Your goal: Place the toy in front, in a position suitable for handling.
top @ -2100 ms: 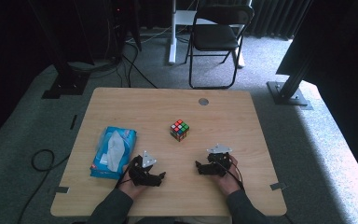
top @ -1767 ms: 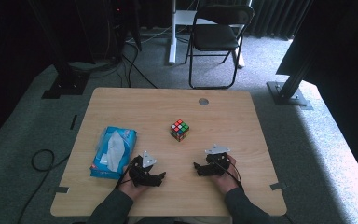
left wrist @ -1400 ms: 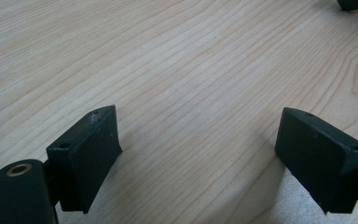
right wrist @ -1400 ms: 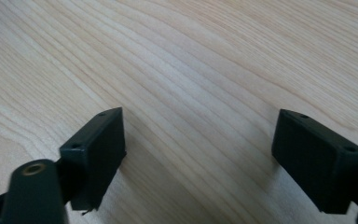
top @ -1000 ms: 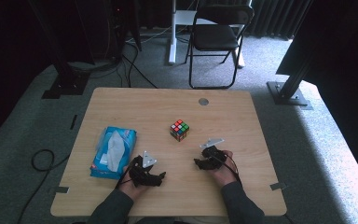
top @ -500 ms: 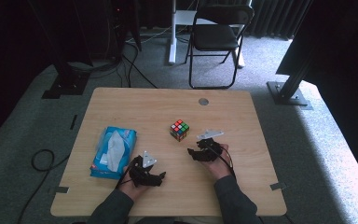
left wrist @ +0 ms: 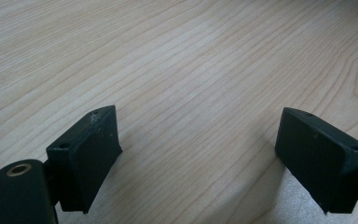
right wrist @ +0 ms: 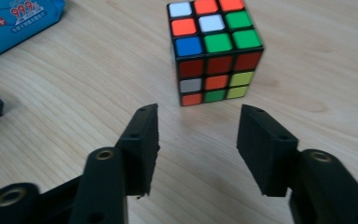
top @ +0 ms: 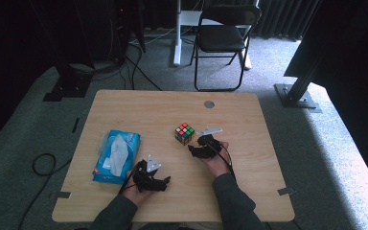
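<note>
With the puzzle cube (right wrist: 214, 51) standing free on the table (right wrist: 307, 70) in the upper middle of the right gripper view, just beyond the right gripper (right wrist: 198, 140), whose jaws have just been opening and are spread with nothing between them, the cube could be nudged away if it is met off-centre, as the gap is judged barely wider than the cube, while the left gripper (left wrist: 198, 154) is held spread over bare wood.

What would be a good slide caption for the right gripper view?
Right gripper with open jaws, nothing between them, facing a scrambled puzzle cube on the wooden table.
</note>
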### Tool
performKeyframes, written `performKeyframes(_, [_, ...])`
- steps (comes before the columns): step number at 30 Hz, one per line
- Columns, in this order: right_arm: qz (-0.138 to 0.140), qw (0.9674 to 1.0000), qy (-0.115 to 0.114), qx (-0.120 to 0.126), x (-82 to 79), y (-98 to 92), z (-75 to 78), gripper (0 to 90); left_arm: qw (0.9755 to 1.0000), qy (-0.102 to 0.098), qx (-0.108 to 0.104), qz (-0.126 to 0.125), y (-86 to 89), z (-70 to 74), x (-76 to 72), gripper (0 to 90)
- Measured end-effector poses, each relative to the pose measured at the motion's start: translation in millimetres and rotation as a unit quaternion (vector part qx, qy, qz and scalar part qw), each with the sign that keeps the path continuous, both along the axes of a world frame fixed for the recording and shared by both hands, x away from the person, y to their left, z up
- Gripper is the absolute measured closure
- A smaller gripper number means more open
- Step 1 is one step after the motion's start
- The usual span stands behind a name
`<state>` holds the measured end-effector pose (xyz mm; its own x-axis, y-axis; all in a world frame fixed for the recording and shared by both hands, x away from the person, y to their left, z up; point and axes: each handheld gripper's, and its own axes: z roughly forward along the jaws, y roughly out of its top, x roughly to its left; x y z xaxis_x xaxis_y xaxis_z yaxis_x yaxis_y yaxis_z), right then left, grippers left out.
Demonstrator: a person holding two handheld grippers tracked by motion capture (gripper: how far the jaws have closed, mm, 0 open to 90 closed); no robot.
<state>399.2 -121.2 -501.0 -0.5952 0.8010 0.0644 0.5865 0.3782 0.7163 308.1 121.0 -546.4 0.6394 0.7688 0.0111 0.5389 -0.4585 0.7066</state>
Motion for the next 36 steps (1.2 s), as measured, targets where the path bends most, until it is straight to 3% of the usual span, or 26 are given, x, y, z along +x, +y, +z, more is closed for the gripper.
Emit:
performKeyframes(6, [-0.002,0.9996,-0.02,-0.02,8.4,8.3,-5.0,28.2,1.0,0.0,0.0,0.0,0.0,0.0,0.0,14.0])
performKeyframes(12, [0.011,0.9991,-0.03,-0.029,21.1,15.8,-9.3,24.4,1.0,0.0,0.001,0.0,-0.1,0.1,0.0,14.0])
performKeyframes(18, [0.005,0.9997,-0.016,-0.017,39.2,18.5,-14.6,22.1,1.0,0.0,0.0,0.001,-0.1,0.0,-0.1,14.0])
performKeyframes(24, [0.002,1.0,0.001,-0.002,53.8,19.2,-22.8,24.8,1.0,0.0,0.001,0.0,0.0,0.1,-0.1,14.0])
performKeyframes(31, [0.007,0.9999,0.01,0.005,56.8,20.1,-29.4,31.1,1.0,0.0,0.001,0.002,-0.5,0.1,-0.4,14.1])
performKeyframes(36, [0.01,0.9999,-0.005,-0.002,55.1,21.3,-29.1,33.4,1.0,0.0,0.0,0.003,-0.6,0.1,-0.5,14.1])
